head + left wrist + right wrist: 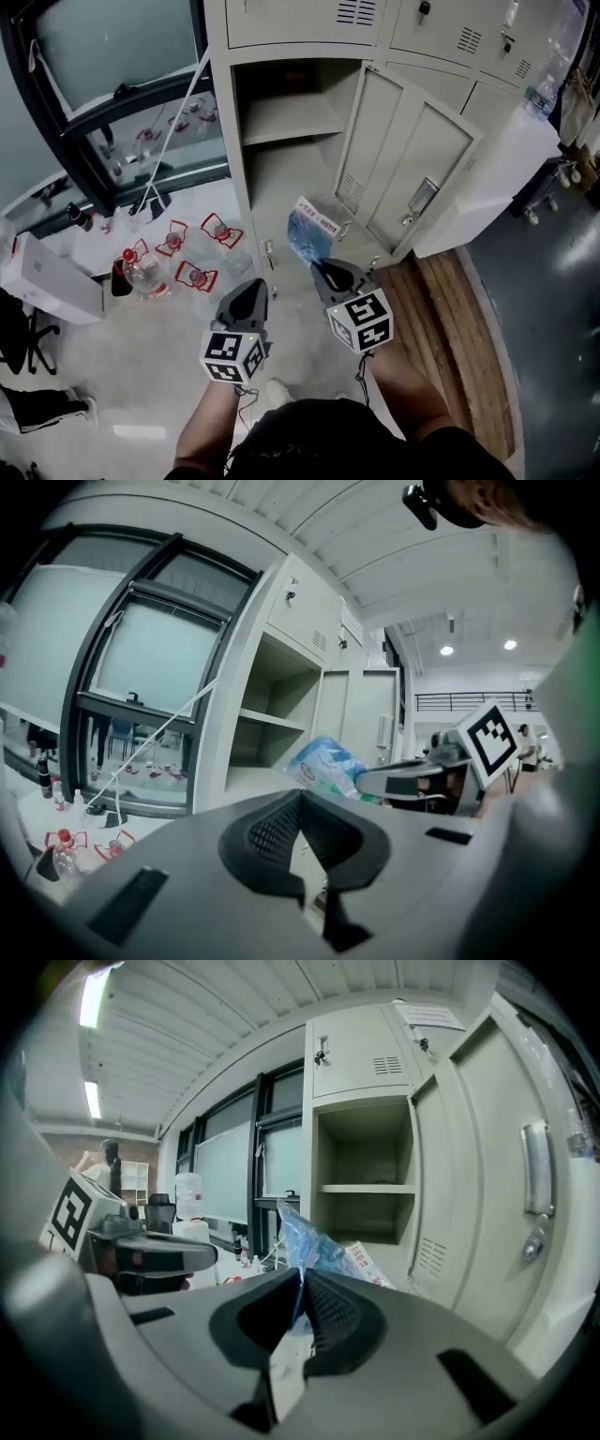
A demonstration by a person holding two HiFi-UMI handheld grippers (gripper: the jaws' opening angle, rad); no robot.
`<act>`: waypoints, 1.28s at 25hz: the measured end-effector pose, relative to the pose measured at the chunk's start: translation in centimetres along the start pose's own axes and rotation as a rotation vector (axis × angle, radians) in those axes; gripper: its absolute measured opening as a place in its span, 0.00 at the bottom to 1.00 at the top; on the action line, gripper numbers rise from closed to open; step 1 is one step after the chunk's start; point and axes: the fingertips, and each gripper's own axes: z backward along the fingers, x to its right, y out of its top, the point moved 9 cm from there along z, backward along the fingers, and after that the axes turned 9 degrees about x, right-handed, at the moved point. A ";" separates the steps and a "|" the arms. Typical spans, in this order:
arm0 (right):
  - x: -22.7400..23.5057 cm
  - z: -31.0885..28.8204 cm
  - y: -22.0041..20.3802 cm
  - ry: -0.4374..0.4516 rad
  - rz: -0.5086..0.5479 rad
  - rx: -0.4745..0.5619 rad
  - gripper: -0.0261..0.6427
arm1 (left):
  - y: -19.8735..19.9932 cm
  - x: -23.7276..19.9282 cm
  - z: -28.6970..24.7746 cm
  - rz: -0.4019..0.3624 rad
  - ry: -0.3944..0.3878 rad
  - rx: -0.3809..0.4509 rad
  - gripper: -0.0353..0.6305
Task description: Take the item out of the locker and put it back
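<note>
A blue-and-white plastic packet (307, 234) hangs in front of the open grey locker (281, 178), outside its lower compartment. My right gripper (320, 268) is shut on the packet's near edge; in the right gripper view the packet (317, 1246) sticks up from between the closed pads (302, 1277). My left gripper (251, 287) is lower and to the left, away from the packet, shut with nothing in it (299, 794). The left gripper view shows the packet (323, 764) held by the right gripper (367, 782) in front of the locker shelf (272, 720).
The locker door (412, 173) stands swung open to the right. Several water bottles on red labels (178, 253) and a white box (52, 277) sit on the floor to the left, below a window (122, 94). A wooden floor strip (455, 319) runs along the right.
</note>
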 end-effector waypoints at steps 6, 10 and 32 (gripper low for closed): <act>2.4 4.8 -1.8 0.055 -0.052 0.001 0.07 | -1.3 5.2 0.2 0.012 0.053 -0.012 0.06; 3.9 7.9 -2.6 0.094 -0.076 0.006 0.07 | -2.2 9.3 0.5 0.012 0.079 -0.016 0.06; 4.8 17.7 -5.6 0.198 -0.127 0.047 0.07 | -5.7 21.0 4.1 -0.004 0.113 -0.020 0.06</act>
